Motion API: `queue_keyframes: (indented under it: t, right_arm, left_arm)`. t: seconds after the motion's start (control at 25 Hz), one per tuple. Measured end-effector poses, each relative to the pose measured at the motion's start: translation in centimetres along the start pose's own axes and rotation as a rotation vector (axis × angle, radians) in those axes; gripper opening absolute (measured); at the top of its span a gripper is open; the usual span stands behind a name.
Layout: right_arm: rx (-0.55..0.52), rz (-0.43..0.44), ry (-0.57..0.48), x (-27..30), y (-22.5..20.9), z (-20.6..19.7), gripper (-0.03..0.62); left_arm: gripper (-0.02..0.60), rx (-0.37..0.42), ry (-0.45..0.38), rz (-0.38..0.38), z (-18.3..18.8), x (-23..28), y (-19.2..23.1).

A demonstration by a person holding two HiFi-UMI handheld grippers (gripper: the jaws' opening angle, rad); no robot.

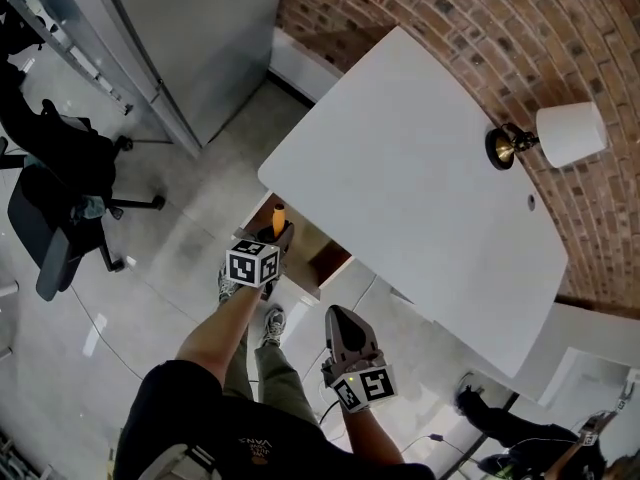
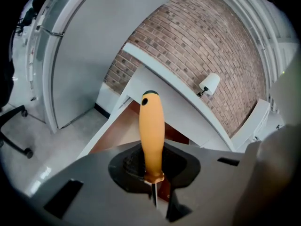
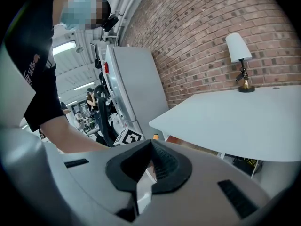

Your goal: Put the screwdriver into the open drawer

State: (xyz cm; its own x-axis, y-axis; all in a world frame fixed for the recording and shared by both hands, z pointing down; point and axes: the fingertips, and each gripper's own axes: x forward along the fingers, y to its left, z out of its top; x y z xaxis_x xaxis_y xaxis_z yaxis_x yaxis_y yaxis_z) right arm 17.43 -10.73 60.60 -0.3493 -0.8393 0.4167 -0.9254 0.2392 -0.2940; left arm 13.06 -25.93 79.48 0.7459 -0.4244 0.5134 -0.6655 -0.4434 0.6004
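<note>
The screwdriver [image 2: 151, 133] has an orange handle with a black end and points away from me along the jaws. My left gripper [image 2: 153, 180] is shut on it where the handle meets the metal shaft. In the head view, the left gripper [image 1: 275, 236] holds the screwdriver [image 1: 279, 214] just over the left end of the open drawer [image 1: 312, 250], whose brown inside shows under the white table's [image 1: 420, 183] near edge. The drawer [image 2: 123, 131] lies right behind the handle. My right gripper [image 1: 336, 316] hangs lower and nearer to me, shut and empty; its jaws [image 3: 149, 157] meet with nothing between them.
A white-shaded lamp [image 1: 558, 134] stands at the table's far right by the brick wall [image 1: 430, 8]. A tall grey cabinet [image 1: 190, 38] stands to the left. A black office chair [image 1: 60, 218] is on the floor at far left. My shoes are on the floor below the drawer.
</note>
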Motion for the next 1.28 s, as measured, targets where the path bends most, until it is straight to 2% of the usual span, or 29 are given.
queue_keyframes:
  t: [0.24,0.76,0.88,1.12,1.28]
  right_arm:
    - [0.015,-0.023,0.028,0.3,-0.7,-1.1,-0.005]
    - [0.042,-0.047,0.047,1.2,-1.2,-1.4,-0.005]
    - [0.013,-0.042,0.061,1.3,-1.5,-1.7,-0.005]
    - [0.043,-0.047,0.069,1.9,-1.2,-1.7,-0.005]
    - [0.038,-0.043,0.069,2.3,-0.9,-1.7,-0.005]
  left_arm:
    - [0.037,-0.045,0.067,0.050,-1.5,3.1,2.5]
    - [0.037,-0.212,0.116,0.097,-3.7,7.0,5.3]
    - [0.037,-0.215,0.134,0.107,-3.9,7.5,5.9]
    - [0.048,-0.259,0.129,0.116,-3.9,7.7,6.7]
    - [0.086,-0.278,0.132,0.136,-3.9,7.6,7.2]
